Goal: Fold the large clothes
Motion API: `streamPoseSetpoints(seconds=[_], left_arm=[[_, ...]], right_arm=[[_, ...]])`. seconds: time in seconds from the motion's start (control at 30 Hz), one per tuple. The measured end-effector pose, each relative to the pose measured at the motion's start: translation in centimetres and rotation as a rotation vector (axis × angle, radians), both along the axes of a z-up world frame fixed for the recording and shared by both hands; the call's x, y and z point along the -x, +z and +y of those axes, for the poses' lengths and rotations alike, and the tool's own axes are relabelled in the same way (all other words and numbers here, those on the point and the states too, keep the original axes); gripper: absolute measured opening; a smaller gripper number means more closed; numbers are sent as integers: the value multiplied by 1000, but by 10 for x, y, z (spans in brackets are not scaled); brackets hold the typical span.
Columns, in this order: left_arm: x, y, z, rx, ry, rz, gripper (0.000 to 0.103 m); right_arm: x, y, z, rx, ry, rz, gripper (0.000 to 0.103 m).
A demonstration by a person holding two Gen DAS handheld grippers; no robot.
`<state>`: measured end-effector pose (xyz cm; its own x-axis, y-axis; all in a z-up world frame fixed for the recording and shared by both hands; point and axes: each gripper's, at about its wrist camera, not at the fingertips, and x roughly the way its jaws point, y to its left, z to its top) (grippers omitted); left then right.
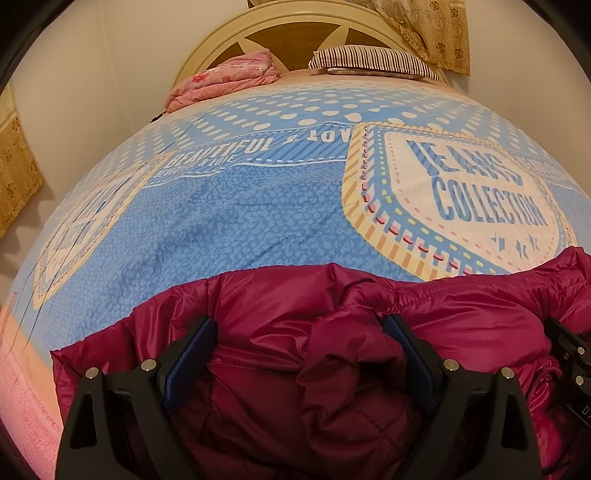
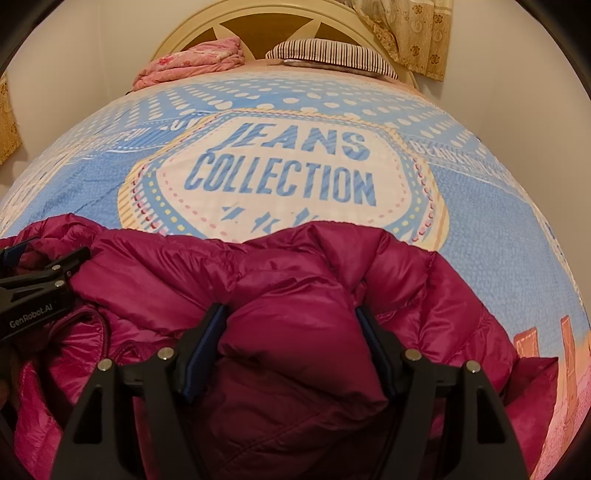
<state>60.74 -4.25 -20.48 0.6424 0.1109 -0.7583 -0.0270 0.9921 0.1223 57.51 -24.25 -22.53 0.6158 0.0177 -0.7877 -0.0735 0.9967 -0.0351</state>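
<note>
A magenta puffer jacket (image 1: 332, 350) lies bunched on the near part of a bed (image 1: 236, 221), filling the lower half of both wrist views. The blue patterned bedspread stretches away toward the top of each frame, where a folded pink blanket (image 1: 225, 77) and a striped pillow (image 1: 369, 61) sit against the headboard (image 1: 295, 22).

The left gripper (image 1: 299, 354) stands at the bottom centre of its own view with its fingers spread wide. Jacket fabric, including a rumpled ridge, lies between them, but the blue pads do not appear to press on it, so it reads as open rather than gripping. The right gripper (image 2: 291, 347) stands at the bottom centre of its view with its fingers narrower. A plump fold of the jacket bulges up between them and touches both pads, so it looks as if this gripper is gripping that fold, though how firmly cannot be told. Each gripper shows at the edge of the other's view, so the two work close together over the same garment.

The step in hand appears to be an early one: taking hold of the crumpled jacket so it can be spread out. The garment is not yet flat, and no clean fold shows. The next move probably calls for the left fingers to close on an edge or hem, then both hands to lift and draw apart, laying the jacket smooth on the bedspread before any folding.
</note>
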Motion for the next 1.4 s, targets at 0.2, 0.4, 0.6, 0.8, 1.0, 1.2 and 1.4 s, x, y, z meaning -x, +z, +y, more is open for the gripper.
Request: streamPoseSetpoints(seconds=[0.2,0.4,0.6,0.8,1.0,1.2,1.4], left_arm=[[1,0,0,-1,0,-1,93],[1,0,-1,-3,0,-1,93],[0,0,0,-8,0,-1,93],[0,0,-1,-20,1,-1,93],[-1,-1,-1,-28,2,-3,94],[0,-1,-1,-30,3,-3,94],[-7,4,1,-5,-9,47,95]], right_arm=[[0,0,0,-4,0,-1,73],[0,-1,-2,-10,-2,-6,73],[-1,-2,-1,-5,-2,-4,73],[-1,-2,0,2,-2,-3,73],[-2,-3,0,10,-3,-3,73],[-2,-3,0,10,-4,-2,73],[-4,0,-3,-8,3,14,78]])
